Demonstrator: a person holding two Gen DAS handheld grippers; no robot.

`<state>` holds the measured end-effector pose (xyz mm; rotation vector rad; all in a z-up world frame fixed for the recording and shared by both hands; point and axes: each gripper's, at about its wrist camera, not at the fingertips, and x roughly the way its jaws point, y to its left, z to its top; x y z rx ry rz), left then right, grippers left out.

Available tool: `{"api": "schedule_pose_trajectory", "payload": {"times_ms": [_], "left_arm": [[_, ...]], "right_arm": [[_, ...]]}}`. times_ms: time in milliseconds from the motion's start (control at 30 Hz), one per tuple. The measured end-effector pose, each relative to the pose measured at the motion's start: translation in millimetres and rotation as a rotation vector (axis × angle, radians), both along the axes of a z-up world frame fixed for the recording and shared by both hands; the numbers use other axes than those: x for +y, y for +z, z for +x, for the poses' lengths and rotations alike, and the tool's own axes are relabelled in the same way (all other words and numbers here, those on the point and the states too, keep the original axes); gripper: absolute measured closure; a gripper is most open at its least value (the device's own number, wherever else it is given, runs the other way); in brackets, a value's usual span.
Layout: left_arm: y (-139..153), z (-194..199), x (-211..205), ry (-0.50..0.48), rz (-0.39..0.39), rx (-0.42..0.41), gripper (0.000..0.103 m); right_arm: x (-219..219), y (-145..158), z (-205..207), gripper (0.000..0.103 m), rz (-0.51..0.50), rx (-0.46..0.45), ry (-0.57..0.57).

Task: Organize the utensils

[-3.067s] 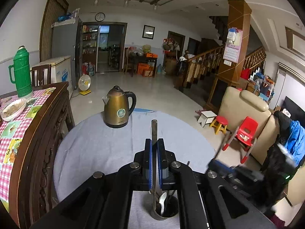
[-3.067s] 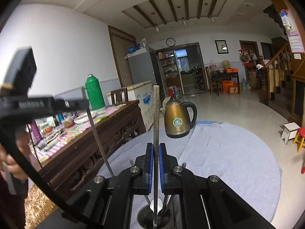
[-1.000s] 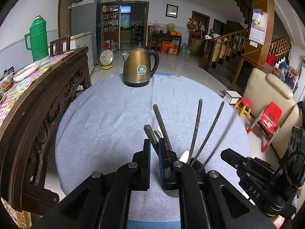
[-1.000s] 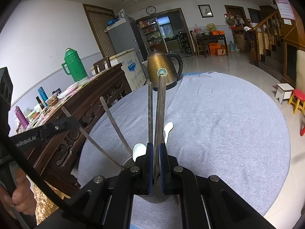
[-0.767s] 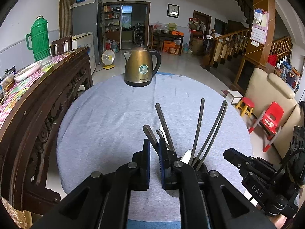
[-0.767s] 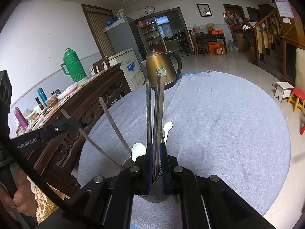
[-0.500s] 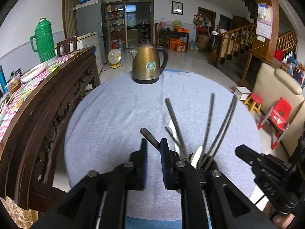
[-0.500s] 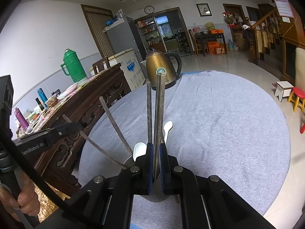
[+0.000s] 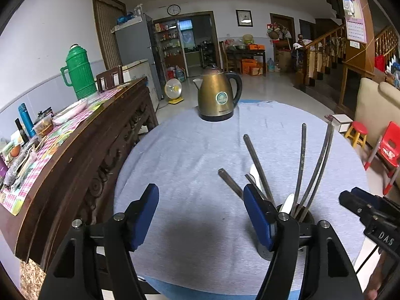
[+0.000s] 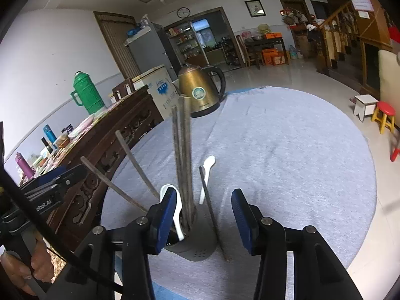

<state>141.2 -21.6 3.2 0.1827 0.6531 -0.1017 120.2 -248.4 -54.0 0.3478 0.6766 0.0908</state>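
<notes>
Both the left claw (image 9: 201, 215) and right claw (image 10: 203, 221) have just been opening wide (nothing gripped) beside the utensil holder (image 10: 192, 246) holding chopsticks (image 10: 183, 155).

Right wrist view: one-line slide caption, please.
Right gripper open, its jaws just parted, above the utensil holder of metal chopsticks and white spoons on the grey-clothed table.
</notes>
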Motion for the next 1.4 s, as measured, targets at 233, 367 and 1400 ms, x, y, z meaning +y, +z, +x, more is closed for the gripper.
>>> {"api": "schedule_pose_trajectory", "payload": {"times_ms": [233,367,1400], "left_arm": [[-4.3,-1.1,5.9,0.034,0.015,-0.002,0.030],[-7.5,0.7,13.5,0.061,0.019,0.001,0.030],[-51.1,49.4,45.7,0.152,0.028,0.119,0.029]], "right_arm": [[-12.2,-7.6,-4.3,0.054,0.002,0.025,-0.027],[-13.9,-10.3,-4.5,0.053,0.001,0.034,-0.034],[-32.6,-46.0,29.7,0.053,0.050,0.145,-0.064]]}}
